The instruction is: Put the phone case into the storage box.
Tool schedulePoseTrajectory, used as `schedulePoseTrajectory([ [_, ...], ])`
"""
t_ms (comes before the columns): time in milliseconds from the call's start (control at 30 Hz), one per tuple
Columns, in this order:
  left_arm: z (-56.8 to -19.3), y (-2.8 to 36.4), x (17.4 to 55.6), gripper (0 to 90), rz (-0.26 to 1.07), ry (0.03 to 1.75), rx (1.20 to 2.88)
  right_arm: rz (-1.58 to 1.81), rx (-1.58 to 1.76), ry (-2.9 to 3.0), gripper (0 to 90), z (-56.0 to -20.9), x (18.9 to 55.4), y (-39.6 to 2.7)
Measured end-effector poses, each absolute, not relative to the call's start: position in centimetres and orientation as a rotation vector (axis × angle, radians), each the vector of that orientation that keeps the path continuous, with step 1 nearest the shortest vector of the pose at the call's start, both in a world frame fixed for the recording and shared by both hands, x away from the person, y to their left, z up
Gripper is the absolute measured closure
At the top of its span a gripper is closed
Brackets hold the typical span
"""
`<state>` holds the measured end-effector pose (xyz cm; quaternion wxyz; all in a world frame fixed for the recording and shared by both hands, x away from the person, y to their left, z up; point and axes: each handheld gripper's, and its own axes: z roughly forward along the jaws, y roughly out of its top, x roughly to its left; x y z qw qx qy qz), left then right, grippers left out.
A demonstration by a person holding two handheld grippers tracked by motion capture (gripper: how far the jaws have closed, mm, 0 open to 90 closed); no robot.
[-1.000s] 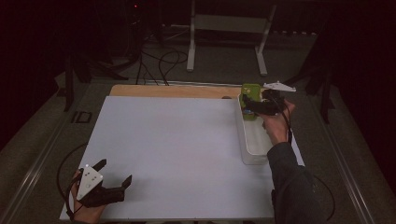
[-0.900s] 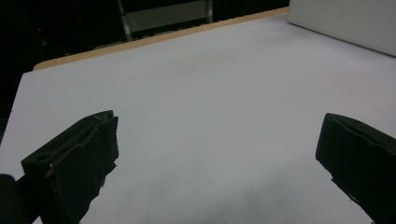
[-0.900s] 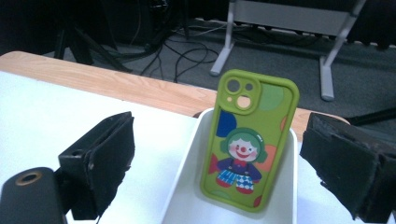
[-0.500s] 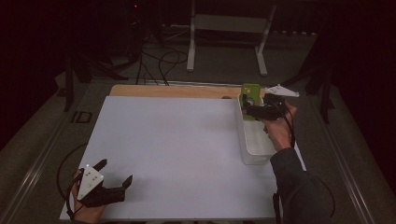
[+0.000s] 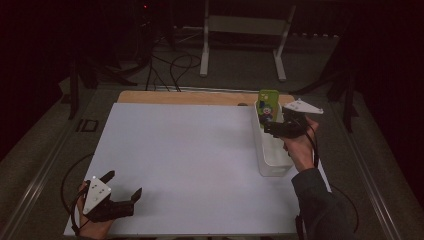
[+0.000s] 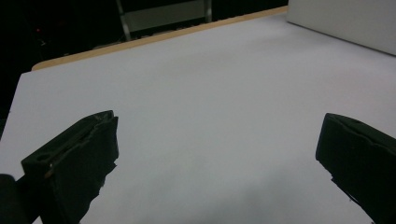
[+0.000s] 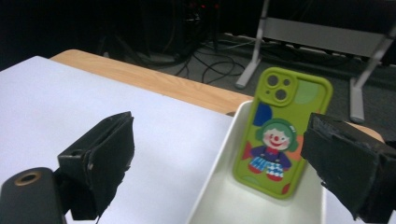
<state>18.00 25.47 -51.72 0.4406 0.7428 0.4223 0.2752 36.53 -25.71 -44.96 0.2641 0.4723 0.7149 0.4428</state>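
Note:
A green phone case (image 5: 266, 106) with a clown picture stands upright at the far end of a white bin (image 5: 274, 169) on the table's right side. In the right gripper view the phone case (image 7: 281, 135) leans on the bin's far wall (image 7: 215, 184). My right gripper (image 5: 270, 130) hovers over the bin just short of the case, and in its own view the right gripper (image 7: 219, 144) is open with the case ahead between the jaws, untouched. My left gripper (image 5: 122, 185) rests open at the table's near left corner, with nothing between the jaws of the left gripper (image 6: 217, 140).
A white sheet (image 5: 185, 150) covers the table, with a wooden strip (image 5: 200, 97) showing along the far edge. Beyond the table are cables (image 5: 175, 62) and a metal stand (image 5: 242, 25) on the dark floor. The bin's side (image 6: 345, 21) appears in the left gripper view.
My right gripper has drawn back a little toward the person, away from the phone case, which stays standing in the bin. The left gripper has not moved.

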Motion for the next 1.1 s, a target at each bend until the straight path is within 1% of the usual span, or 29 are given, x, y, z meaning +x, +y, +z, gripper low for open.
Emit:
schedulePoseTrajectory([
  [467, -51.7, 25.4, 18.0, 0.0, 0.68, 1.046, 1.847, 1.249, 1.194, 1.985, 9.1, -45.6, 33.1, -25.1],
  [500, -51.7, 25.4, 18.0, 0.0, 0.68, 1.046, 1.848, 1.255, 1.166, 1.988, 9.1, -45.8, 32.3, -25.0],
  [933, -51.7, 25.6, 18.0, 0.0, 0.673, 1.05, 1.836, 1.348, 1.111, 1.97, 9.4, -46.4, 28.3, -24.9],
  [1100, -51.7, 25.7, 18.1, 0.0, 0.672, 1.05, 1.834, 1.373, 1.093, 1.958, 10.1, -47.3, 26.4, -24.9],
])
